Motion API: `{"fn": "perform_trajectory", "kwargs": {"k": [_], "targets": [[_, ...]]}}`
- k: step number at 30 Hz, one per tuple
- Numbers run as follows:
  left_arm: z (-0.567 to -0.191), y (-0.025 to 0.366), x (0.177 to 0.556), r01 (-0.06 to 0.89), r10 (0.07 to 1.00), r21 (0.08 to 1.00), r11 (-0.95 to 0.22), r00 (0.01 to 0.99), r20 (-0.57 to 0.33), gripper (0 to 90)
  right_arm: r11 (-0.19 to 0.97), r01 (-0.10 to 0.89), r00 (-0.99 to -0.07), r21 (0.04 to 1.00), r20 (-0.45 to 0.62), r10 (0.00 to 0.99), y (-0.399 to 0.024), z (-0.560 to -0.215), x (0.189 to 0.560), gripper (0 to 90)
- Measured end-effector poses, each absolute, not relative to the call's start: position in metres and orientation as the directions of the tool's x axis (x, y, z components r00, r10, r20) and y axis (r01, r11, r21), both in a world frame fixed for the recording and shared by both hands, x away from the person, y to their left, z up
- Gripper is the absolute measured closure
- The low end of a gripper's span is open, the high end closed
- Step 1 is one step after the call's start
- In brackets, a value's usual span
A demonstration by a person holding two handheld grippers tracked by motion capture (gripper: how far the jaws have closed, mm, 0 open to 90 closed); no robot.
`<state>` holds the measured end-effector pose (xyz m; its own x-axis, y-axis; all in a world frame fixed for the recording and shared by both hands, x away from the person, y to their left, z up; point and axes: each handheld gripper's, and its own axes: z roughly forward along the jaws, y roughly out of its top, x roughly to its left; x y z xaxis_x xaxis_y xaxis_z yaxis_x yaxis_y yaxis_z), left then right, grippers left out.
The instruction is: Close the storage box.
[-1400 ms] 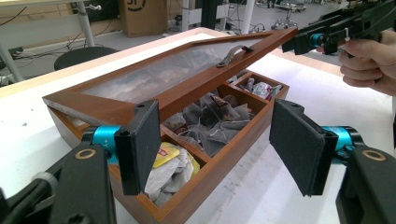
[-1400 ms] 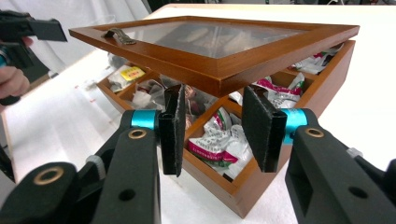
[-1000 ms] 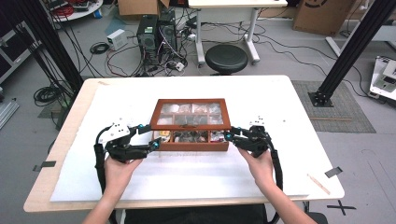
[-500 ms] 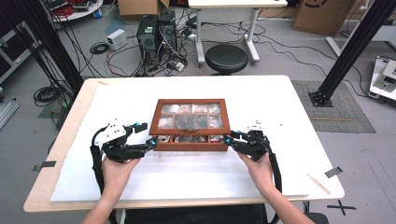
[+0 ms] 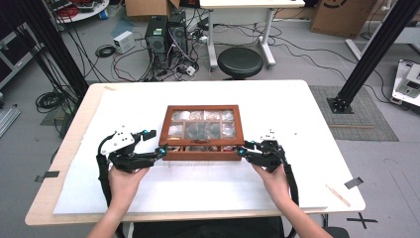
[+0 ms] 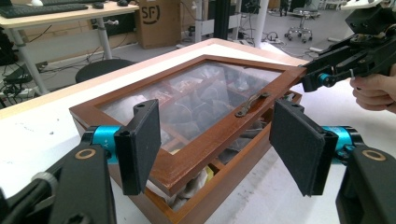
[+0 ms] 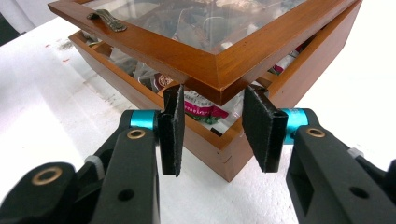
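The left gripper (image 5: 161,150) stands with its jaws wide apart at the near left corner of the wooden box (image 5: 203,133); in the left gripper view one pad (image 6: 140,144) sits against the corner of the raised lid (image 6: 201,100), and the other pad is clear of it. The right gripper (image 5: 241,150) has its jaws part open around the near right corner of the lid (image 7: 219,70); the pads stand on both sides of the corner, and I cannot tell if they press on it. Neither gripper clearly holds anything.

The step in hand seems to be moving the glass lid, which now hangs a little above the base, with tea bags visible in the gap. To do it well, both corners should travel at the same rate, so the frame does not twist on its hinges, and the pads should stay on the wood, not on the glass.

The box lies in the middle of the white table (image 5: 297,119). Its long axis runs left to right across the table, the handle (image 6: 252,103) side faces the person, and the hinge side points away.
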<state>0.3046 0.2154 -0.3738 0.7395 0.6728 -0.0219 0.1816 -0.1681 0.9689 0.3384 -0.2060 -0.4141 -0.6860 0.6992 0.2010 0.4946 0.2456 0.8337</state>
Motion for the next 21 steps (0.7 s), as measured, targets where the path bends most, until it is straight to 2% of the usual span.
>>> {"fn": "perform_trajectory", "kwargs": {"k": [21], "targets": [[-0.3754,0.2120,0.3082,0.188,0.671,0.966,-0.176,0.741,-0.022,33.8,0.305,0.521,-0.674,0.797,0.165,0.720,-0.1998,-0.4227,0.3380,57.3]]}}
